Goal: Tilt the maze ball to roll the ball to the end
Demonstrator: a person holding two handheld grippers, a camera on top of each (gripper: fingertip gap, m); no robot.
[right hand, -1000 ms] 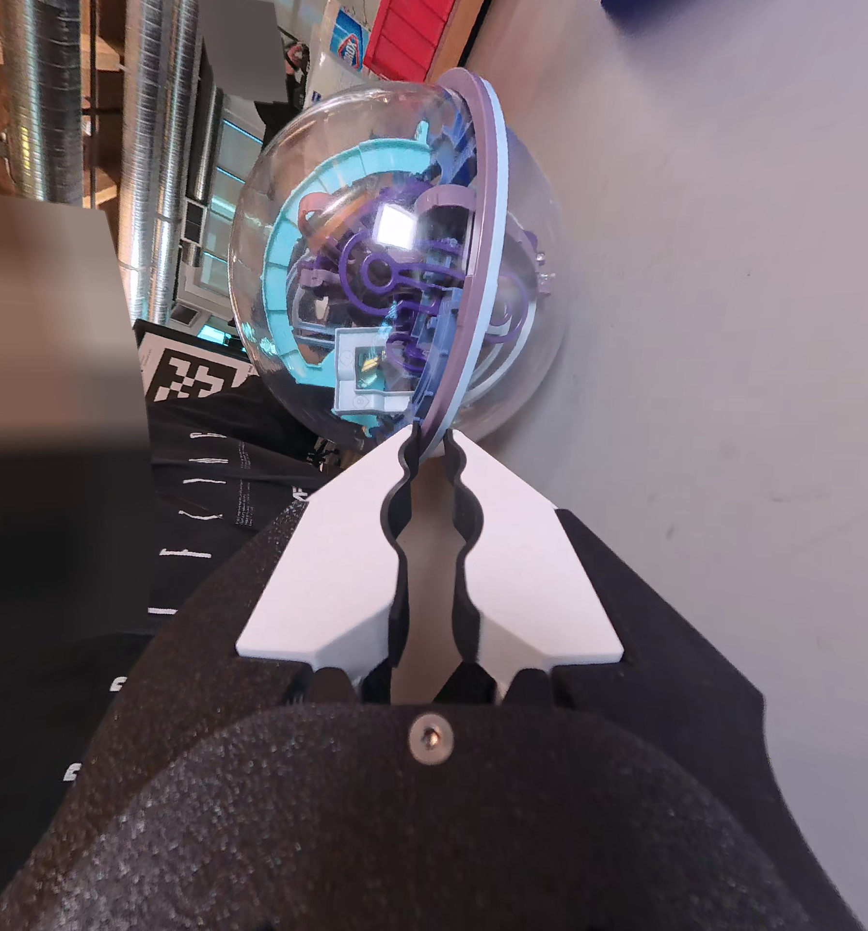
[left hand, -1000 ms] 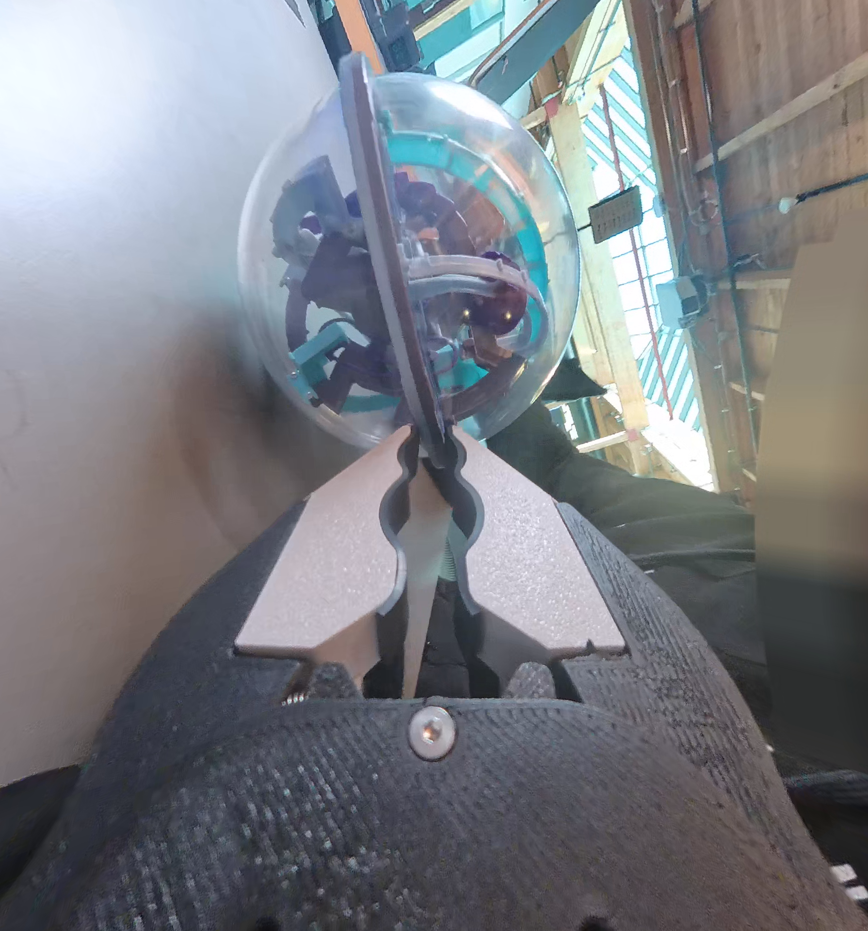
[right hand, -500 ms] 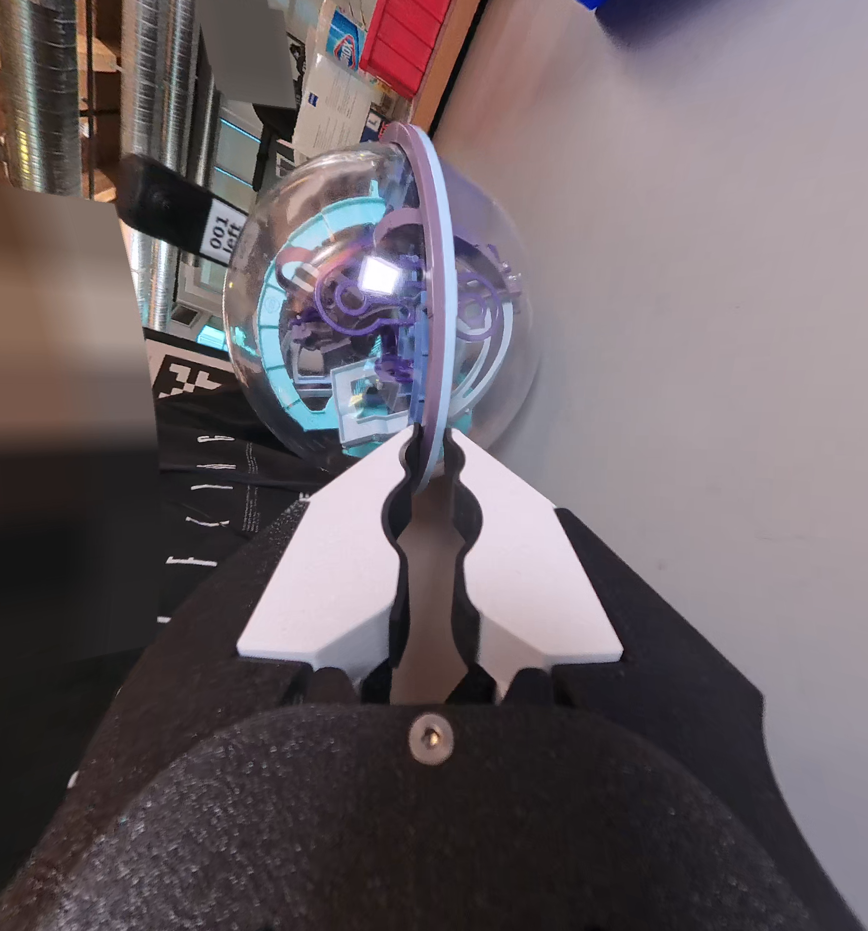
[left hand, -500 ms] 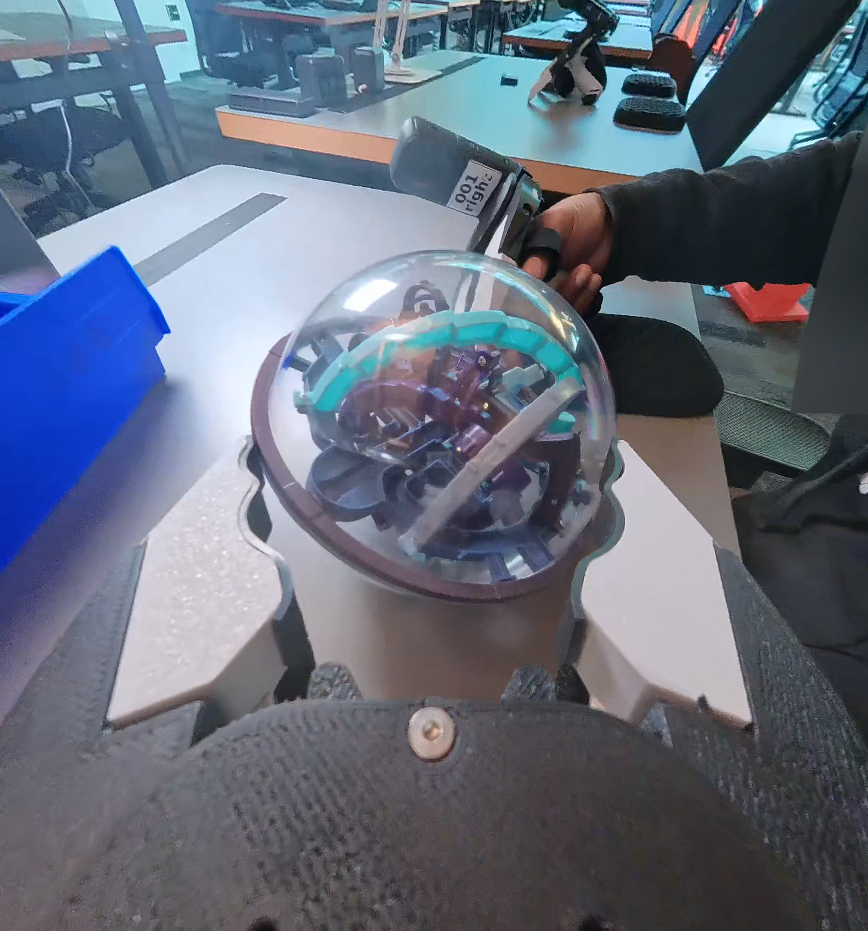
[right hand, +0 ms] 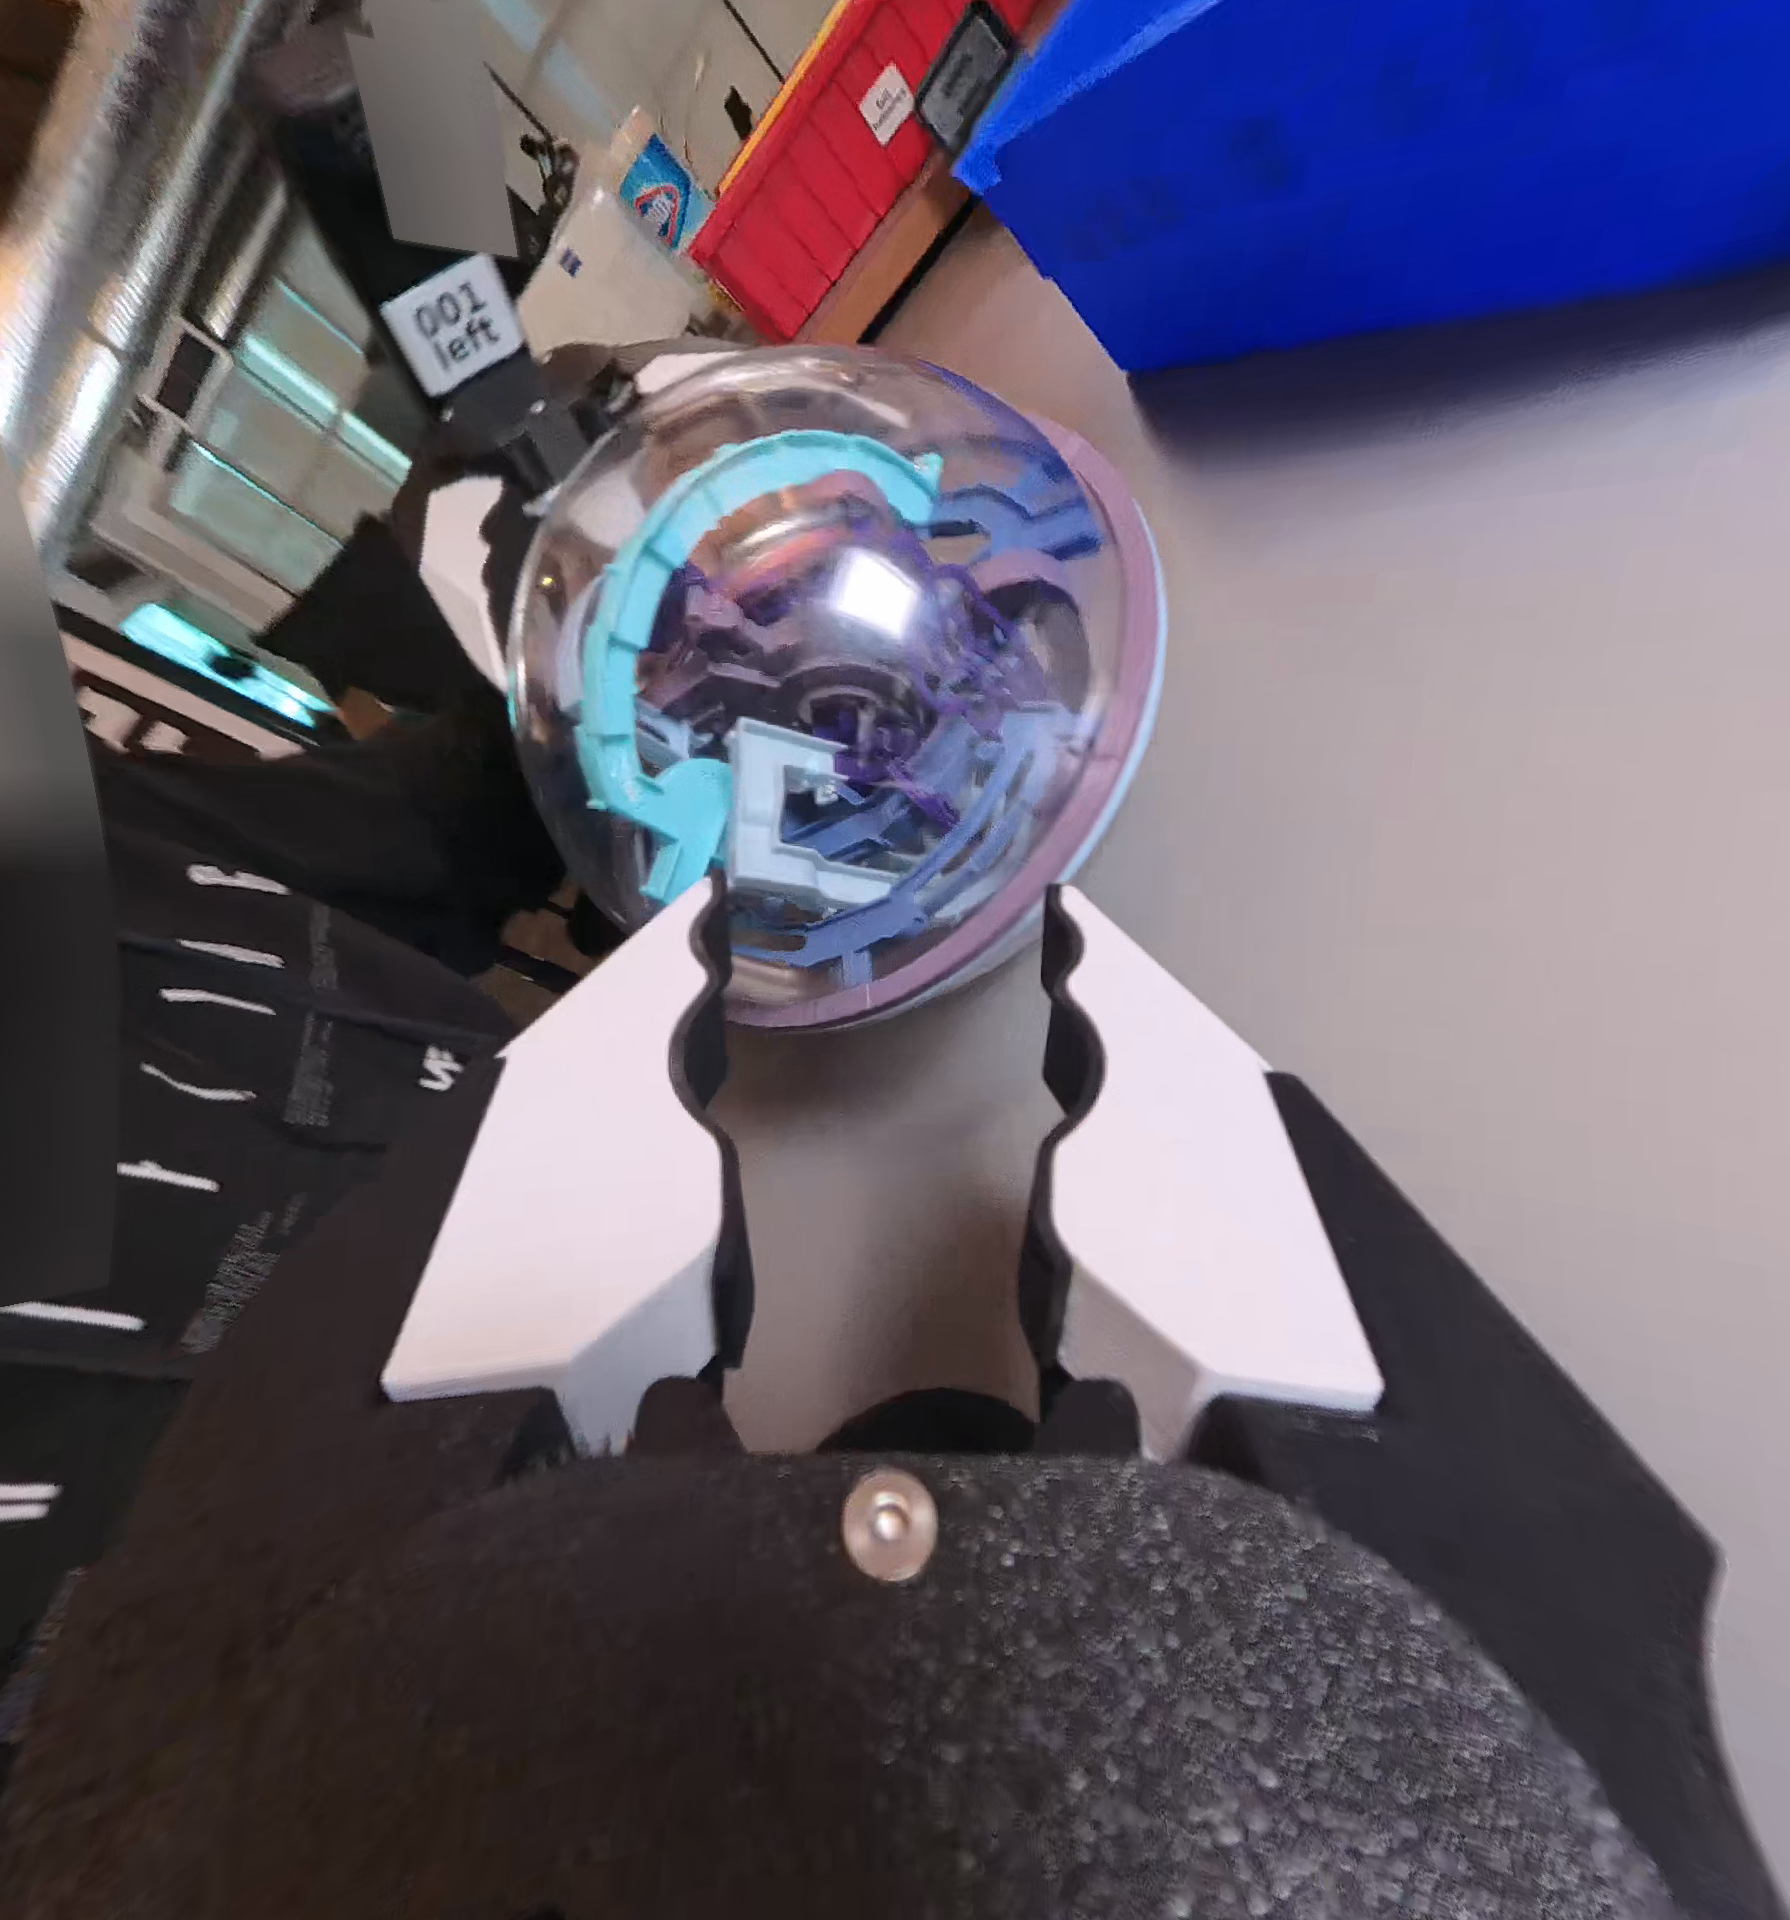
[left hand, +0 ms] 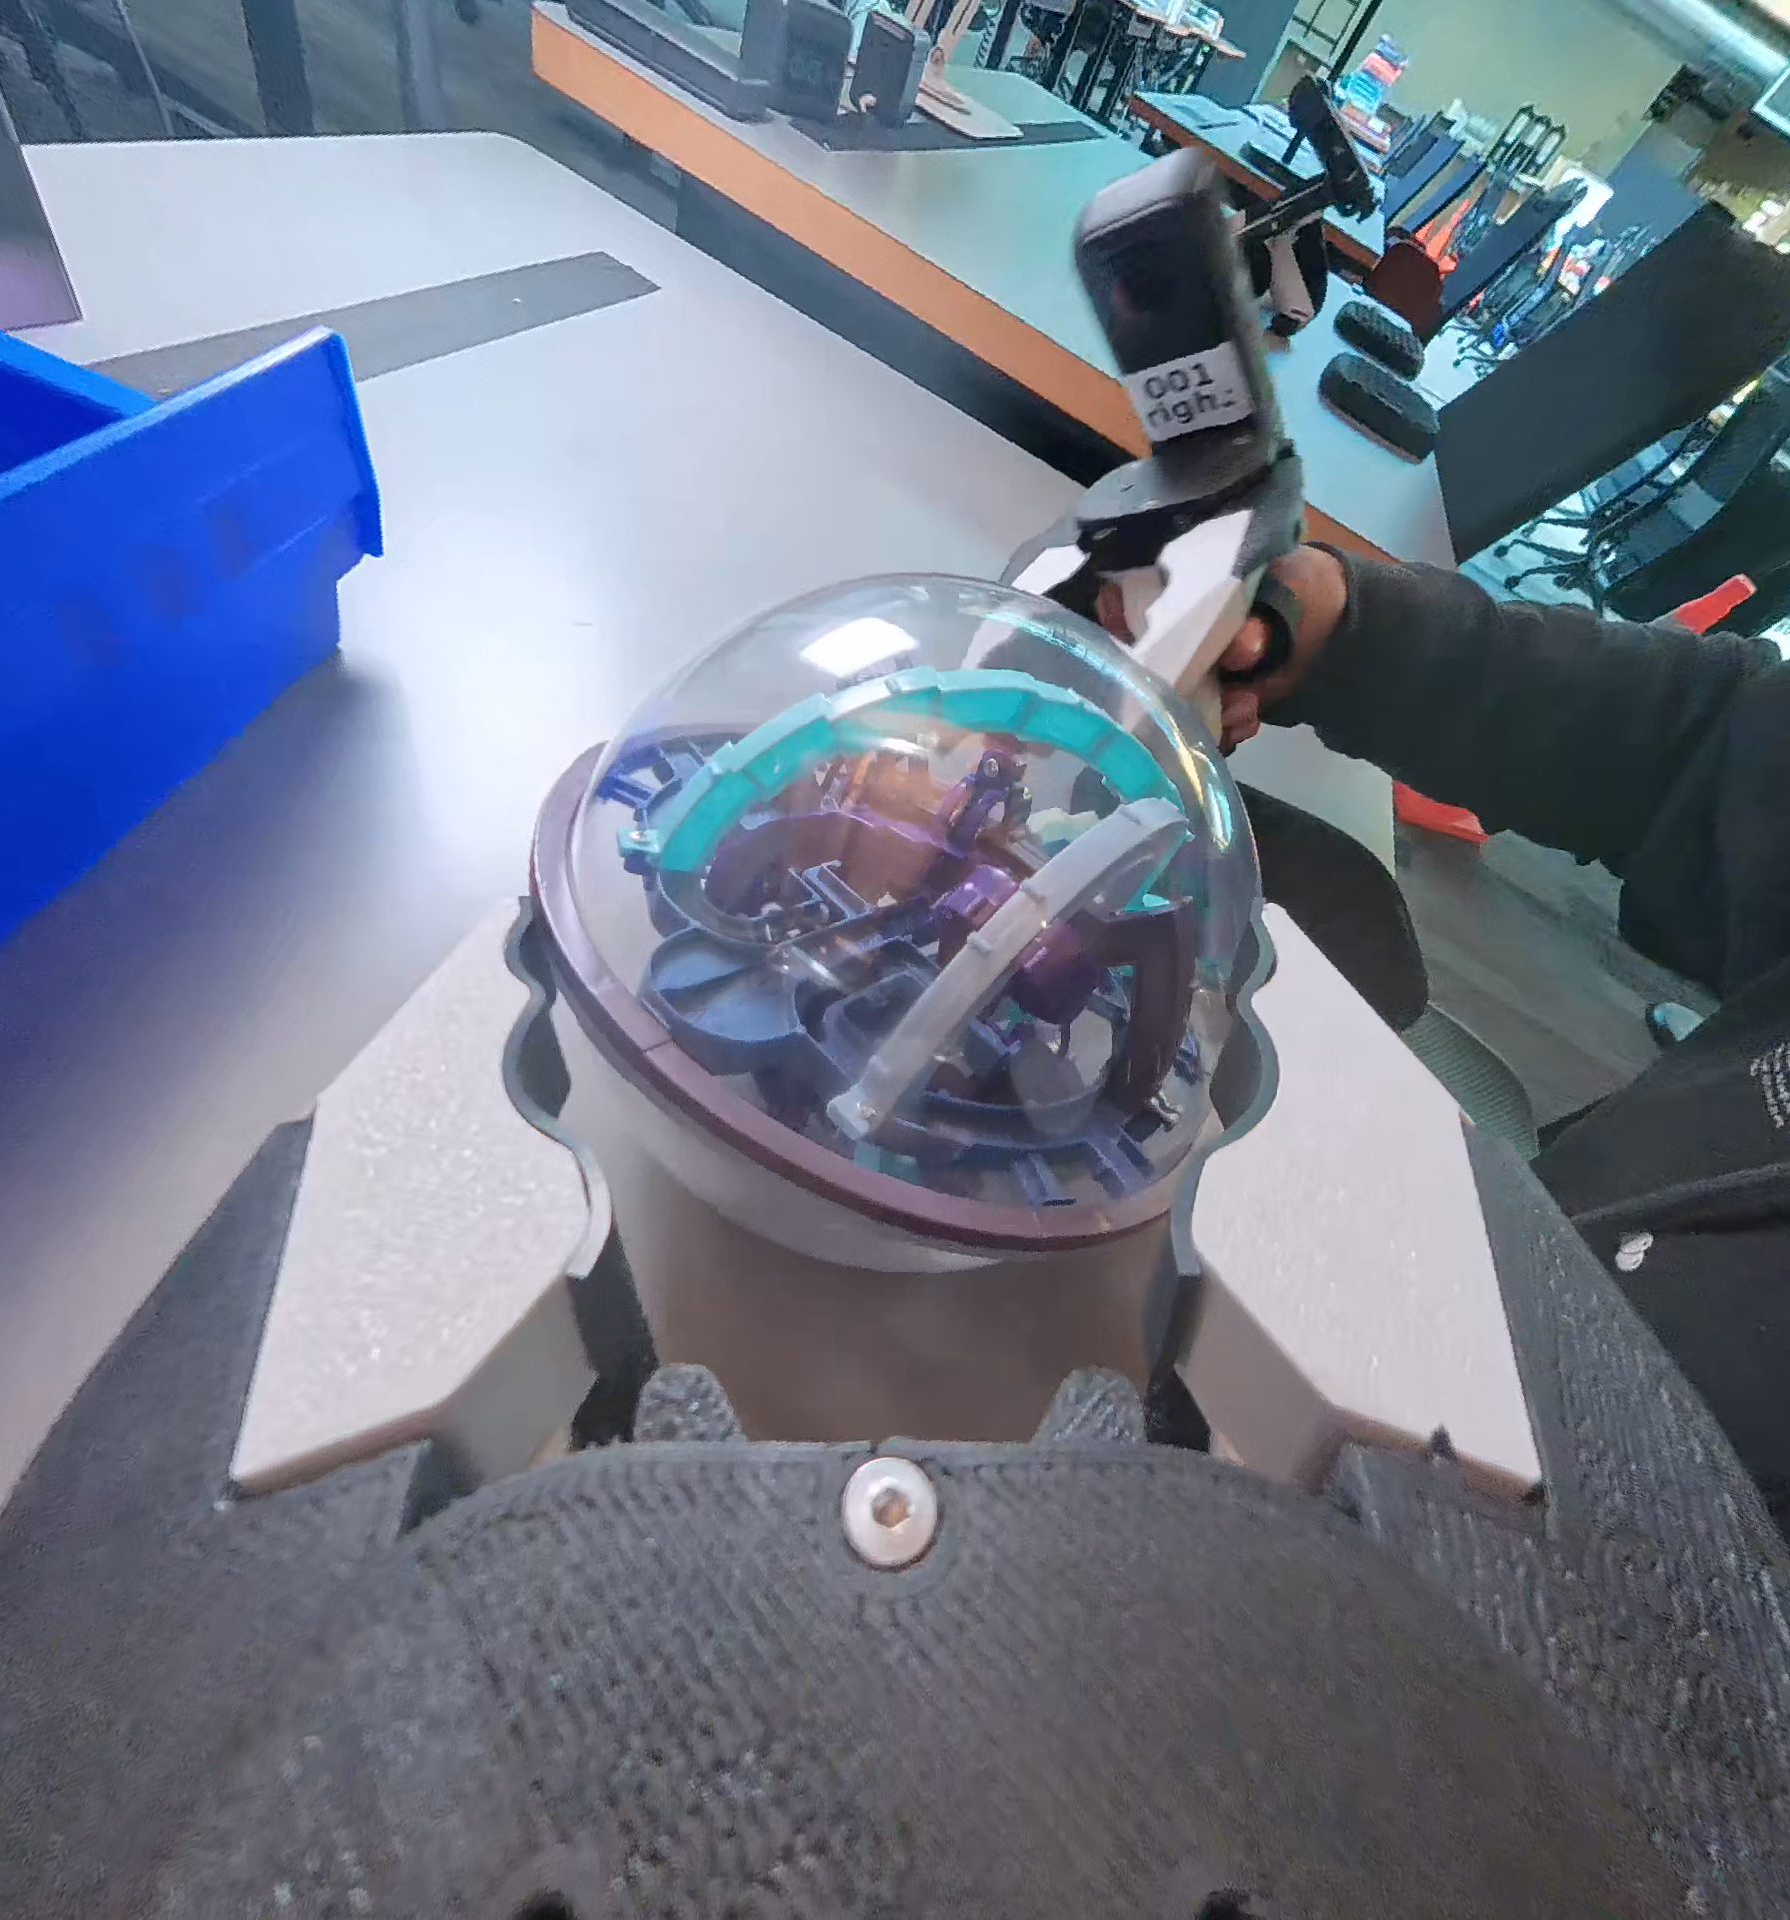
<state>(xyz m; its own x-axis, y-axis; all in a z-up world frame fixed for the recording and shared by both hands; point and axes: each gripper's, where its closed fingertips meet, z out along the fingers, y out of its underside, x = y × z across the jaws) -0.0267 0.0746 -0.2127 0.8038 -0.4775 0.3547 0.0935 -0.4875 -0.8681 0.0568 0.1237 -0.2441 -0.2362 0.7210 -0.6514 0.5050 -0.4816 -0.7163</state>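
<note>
Both claws (left hand: 886, 997) (right hand: 880, 914) have released the maze ball (left hand: 891, 935); its lower half is hidden.

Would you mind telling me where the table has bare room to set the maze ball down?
The grey table is bare between the blue bin and the maze ball, and beyond toward its far edge. It is crowded around the ball, where both open grippers sit.

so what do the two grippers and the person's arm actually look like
Each gripper has two pale grey wedge-shaped fingers lined with dark wavy-edged pads, on a black, rough-textured body with a silver screw. The right gripper, seen in the left wrist view, carries a dark camera block with a white label. The arm wears a black long sleeve.
</note>
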